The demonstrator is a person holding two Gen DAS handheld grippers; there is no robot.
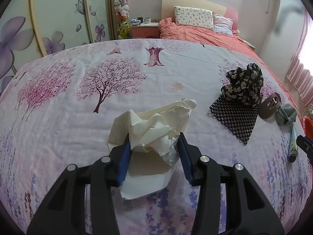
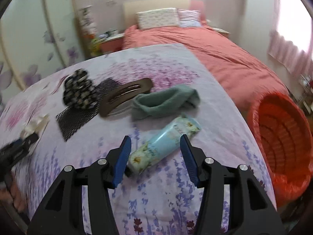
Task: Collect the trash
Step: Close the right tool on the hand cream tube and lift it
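The crumpled paper is wedged between the blue pads of the left claw, pinched on both sides, with its loose flat end trailing back under the claw onto the bed sheet. Over at the right claw, held wide open, a floral tube lies between the fingers untouched, long axis slanting from near-left to far-right. A red bin sits off to its right.

Crumpled white tissue wad on floral sheet; orange-lined bin beside table, empty.
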